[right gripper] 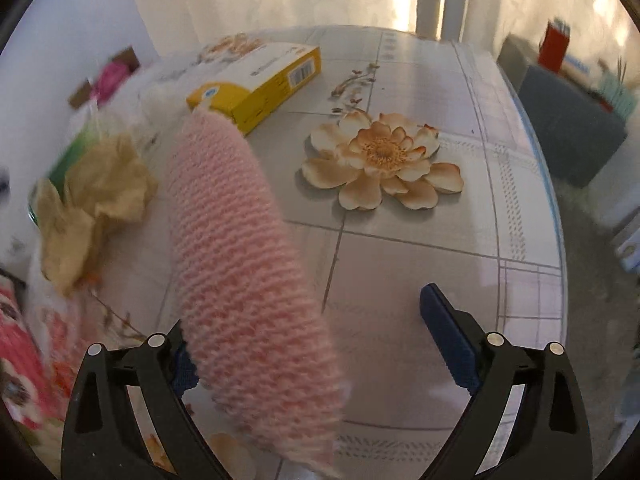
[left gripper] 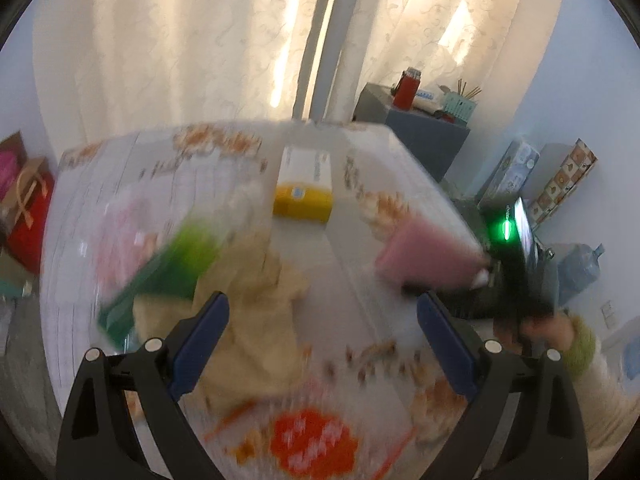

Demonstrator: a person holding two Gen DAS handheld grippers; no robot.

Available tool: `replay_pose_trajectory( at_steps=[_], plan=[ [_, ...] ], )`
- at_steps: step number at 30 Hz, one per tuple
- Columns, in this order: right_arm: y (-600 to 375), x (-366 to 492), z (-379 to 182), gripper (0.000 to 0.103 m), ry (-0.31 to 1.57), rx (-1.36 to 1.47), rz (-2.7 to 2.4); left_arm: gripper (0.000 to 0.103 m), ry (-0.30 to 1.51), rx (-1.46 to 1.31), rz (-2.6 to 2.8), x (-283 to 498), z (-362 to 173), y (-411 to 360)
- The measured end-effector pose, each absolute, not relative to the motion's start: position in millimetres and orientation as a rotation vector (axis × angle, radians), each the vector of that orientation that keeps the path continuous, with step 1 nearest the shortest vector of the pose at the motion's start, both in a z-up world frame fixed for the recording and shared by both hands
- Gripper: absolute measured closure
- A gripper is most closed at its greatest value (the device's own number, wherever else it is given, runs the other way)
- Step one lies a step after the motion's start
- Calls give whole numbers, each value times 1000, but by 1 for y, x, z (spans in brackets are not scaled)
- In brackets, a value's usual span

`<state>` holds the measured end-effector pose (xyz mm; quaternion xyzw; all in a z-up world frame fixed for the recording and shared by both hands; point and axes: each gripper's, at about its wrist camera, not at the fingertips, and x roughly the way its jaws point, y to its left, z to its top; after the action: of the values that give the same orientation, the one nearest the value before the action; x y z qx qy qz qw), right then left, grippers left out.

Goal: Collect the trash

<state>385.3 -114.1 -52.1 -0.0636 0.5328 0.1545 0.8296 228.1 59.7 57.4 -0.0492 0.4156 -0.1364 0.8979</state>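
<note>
My left gripper (left gripper: 322, 338) is open, just above a crumpled beige paper (left gripper: 256, 320) on the flowered table. A green packet (left gripper: 168, 268) lies left of the paper. A yellow and white box (left gripper: 304, 184) lies farther back. My right gripper (right gripper: 304, 344) is open; a pink knitted piece (right gripper: 244, 264) lies against its left finger and hangs between the jaws. It also shows in the left wrist view (left gripper: 428, 252), blurred, at the right gripper. In the right wrist view the beige paper (right gripper: 92, 200), green packet (right gripper: 72, 156) and box (right gripper: 256, 80) lie to the left.
The table (right gripper: 420, 248) has a floral cloth with a printed flower (right gripper: 380, 160). A grey cabinet (left gripper: 416, 132) with a red container stands behind. Boxes and a water jug (left gripper: 576, 268) sit at the right, red bags (left gripper: 28, 208) at the left.
</note>
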Motion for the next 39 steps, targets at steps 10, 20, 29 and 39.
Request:
replay_pose_trajectory(
  at_steps=[10,20,29,39],
  plan=[
    [-128,381,-40,12,1074,-71,324,8,1084,3,-294,399,39,18],
    [-146,391,-11,10,996,26,412,8,1332,24,-228,490,-30,15],
    [-113,420,-31,10,1035,-89,480,7,1393,85,-174,511,-58,15],
    [-106,413,-45,16,1086,-151,414,15,1328,144,-151,510,-60,-3]
  ],
)
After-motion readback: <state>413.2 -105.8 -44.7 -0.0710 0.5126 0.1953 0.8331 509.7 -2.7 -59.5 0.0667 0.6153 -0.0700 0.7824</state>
